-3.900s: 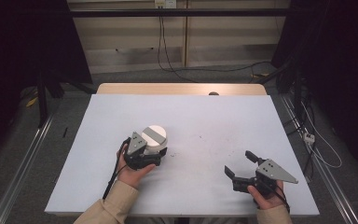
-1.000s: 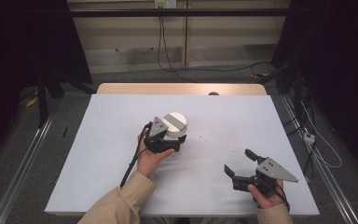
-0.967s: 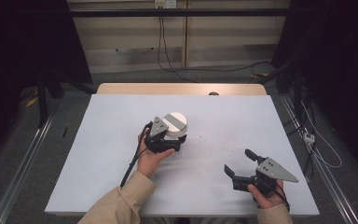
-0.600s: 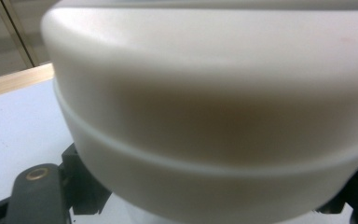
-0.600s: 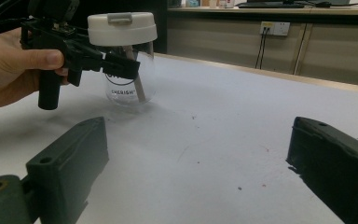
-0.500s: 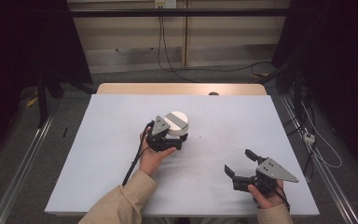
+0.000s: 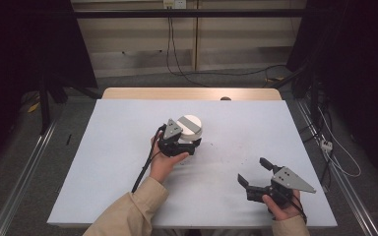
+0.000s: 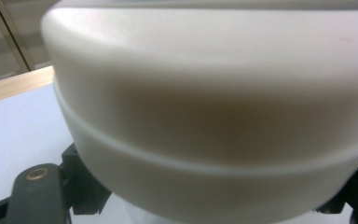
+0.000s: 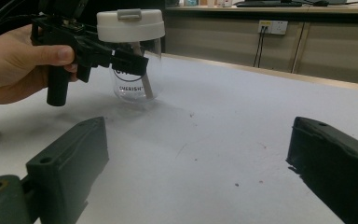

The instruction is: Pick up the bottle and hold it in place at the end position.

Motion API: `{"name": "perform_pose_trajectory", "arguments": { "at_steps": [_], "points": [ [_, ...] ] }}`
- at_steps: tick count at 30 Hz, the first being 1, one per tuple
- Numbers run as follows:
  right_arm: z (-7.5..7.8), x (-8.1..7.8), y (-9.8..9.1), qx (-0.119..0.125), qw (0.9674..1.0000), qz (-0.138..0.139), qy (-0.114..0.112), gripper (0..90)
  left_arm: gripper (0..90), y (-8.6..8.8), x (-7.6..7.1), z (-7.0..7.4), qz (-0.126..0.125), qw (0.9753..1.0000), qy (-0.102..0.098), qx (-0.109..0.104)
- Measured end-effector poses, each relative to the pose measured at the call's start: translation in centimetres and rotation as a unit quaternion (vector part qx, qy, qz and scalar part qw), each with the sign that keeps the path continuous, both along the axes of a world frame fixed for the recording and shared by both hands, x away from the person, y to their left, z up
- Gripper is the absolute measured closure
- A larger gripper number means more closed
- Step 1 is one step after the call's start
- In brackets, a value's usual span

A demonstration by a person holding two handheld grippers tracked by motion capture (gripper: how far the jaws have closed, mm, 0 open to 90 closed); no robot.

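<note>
A clear cup point(image 9: 133, 81) with a white lid point(image 7: 189, 125) and dark lettering stands near the middle of the white table point(image 7: 103, 162). My left gripper point(image 7: 191, 142) is shut on the cup's clear wall just below the lid. The right gripper view shows that grip from the side, with the left gripper point(image 9: 130, 63) reaching in from the left. In the left gripper view the lid point(image 8: 214, 93) looms close above the black fingers point(image 8: 37, 196). My right gripper point(image 7: 253, 171) rests near the table's front right, open, with bare table between its fingers point(image 9: 70, 158).
A light wooden strip point(image 7: 192, 93) edges the table's far side, with a wall and hanging cables point(image 7: 170, 44) behind it. Metal rails point(image 7: 24, 172) run along the floor on both sides. Small dark specks point(image 9: 237, 185) dot the table surface.
Since the earliest frame my left gripper has carried the cup farther away and to the right. Over the last second it shifted only slightly. The right gripper has stayed still.
</note>
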State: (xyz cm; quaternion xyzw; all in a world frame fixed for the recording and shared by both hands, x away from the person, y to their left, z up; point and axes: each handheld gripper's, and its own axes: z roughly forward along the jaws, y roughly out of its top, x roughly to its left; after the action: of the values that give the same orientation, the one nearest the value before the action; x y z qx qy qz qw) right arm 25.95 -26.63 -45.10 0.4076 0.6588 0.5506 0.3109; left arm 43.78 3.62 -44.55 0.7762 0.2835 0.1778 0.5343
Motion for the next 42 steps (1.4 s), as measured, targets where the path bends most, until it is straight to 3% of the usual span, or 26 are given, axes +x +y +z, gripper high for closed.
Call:
{"name": "perform_pose_trajectory", "arguments": {
  "at_steps": [18,29,42],
  "points": [
    [-0.1,-0.1,-0.1,-0.001,1.0,-0.002,0.002,4.6,18.6,-0.1,0.5,-0.3,0.005,1.0,0.0,-0.006],
    [-0.1,-0.1,-0.1,-0.001,1.0,-0.001,0.002,4.6,18.6,0.0,0.9,-0.3,0.008,1.0,0.005,0.003],
    [-0.1,-0.1,-0.2,0.0,1.0,-0.003,0.004,4.6,18.5,-1.0,1.3,0.0,0.002,0.9999,-0.005,0.01]
  ]
}}
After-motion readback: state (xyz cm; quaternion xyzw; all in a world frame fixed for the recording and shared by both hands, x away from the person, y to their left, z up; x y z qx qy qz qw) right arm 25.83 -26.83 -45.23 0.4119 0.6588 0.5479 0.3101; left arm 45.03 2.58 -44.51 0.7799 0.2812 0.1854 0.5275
